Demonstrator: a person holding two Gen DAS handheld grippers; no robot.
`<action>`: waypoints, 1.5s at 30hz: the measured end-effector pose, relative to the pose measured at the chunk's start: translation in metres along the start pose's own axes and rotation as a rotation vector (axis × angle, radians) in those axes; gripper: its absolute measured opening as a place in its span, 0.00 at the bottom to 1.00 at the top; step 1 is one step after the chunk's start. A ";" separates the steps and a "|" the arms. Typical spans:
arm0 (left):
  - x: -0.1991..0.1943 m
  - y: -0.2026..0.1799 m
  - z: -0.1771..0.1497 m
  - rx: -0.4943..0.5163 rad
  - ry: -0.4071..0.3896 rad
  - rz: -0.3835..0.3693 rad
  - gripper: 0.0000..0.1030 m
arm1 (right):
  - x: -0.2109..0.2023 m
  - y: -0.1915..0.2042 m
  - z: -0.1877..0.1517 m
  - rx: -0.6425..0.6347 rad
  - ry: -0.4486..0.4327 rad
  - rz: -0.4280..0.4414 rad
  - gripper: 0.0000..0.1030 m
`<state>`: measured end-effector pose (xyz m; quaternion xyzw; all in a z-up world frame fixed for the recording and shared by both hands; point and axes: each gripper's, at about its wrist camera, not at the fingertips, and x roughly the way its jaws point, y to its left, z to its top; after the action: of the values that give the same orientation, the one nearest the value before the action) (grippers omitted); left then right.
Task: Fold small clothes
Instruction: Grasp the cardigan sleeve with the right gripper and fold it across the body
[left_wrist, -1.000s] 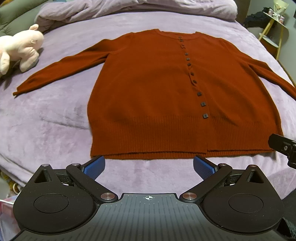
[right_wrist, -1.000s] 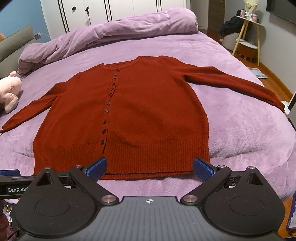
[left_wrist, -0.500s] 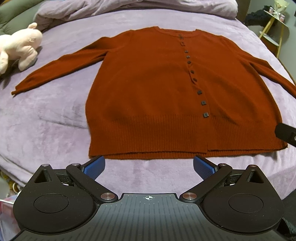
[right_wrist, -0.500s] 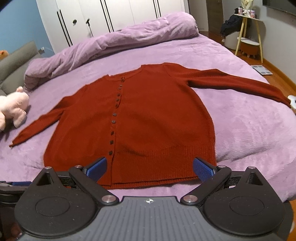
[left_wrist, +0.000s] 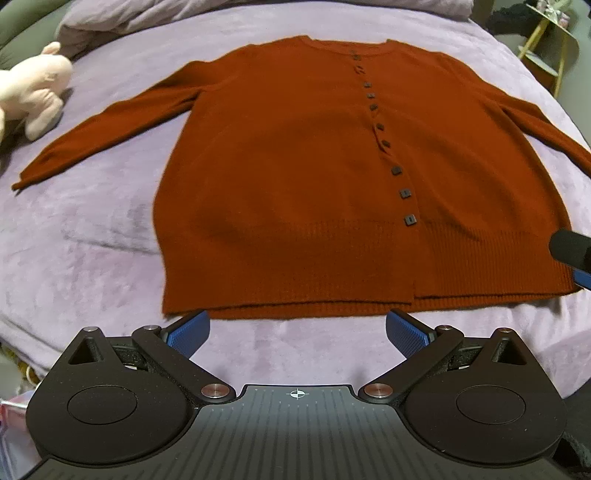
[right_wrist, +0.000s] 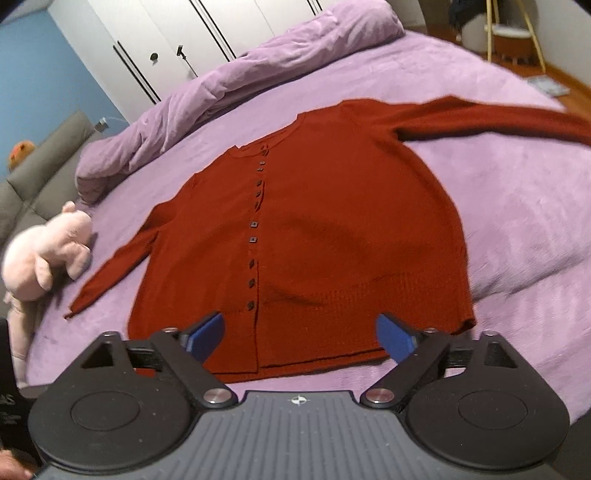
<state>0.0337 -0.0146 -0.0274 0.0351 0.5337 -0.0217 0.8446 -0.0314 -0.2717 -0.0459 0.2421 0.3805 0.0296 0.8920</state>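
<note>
A rust-red buttoned cardigan (left_wrist: 295, 177) lies flat, front up, on the purple bed, both sleeves spread out to the sides; it also shows in the right wrist view (right_wrist: 314, 240). My left gripper (left_wrist: 297, 330) is open and empty, just short of the hem near its left corner. My right gripper (right_wrist: 299, 334) is open and empty, over the hem right of the button line. The tip of the right gripper (left_wrist: 570, 251) shows at the right edge of the left wrist view, above the hem's right corner.
A pink plush toy (left_wrist: 31, 92) lies on the bed left of the left sleeve, also in the right wrist view (right_wrist: 44, 254). A rolled purple duvet (right_wrist: 240, 96) lies behind the collar. A stool (right_wrist: 511, 35) stands on the floor at the far right.
Both grippers have moved forward toward the hem. The right gripper has swung left and come over the hem; its tip sits higher in the left view. Jaws stay open.
</note>
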 end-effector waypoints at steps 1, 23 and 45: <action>0.002 -0.001 0.002 0.002 0.000 -0.005 1.00 | 0.002 -0.007 0.001 0.023 0.003 0.023 0.72; 0.096 -0.004 0.085 -0.126 -0.035 0.038 1.00 | 0.006 -0.332 0.119 0.833 -0.495 -0.303 0.46; 0.079 0.022 0.101 -0.085 -0.179 -0.145 0.96 | 0.058 -0.034 0.174 -0.149 -0.437 0.062 0.06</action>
<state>0.1604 -0.0012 -0.0544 -0.0416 0.4579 -0.0630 0.8858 0.1261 -0.3588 0.0033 0.1877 0.1674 0.0319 0.9673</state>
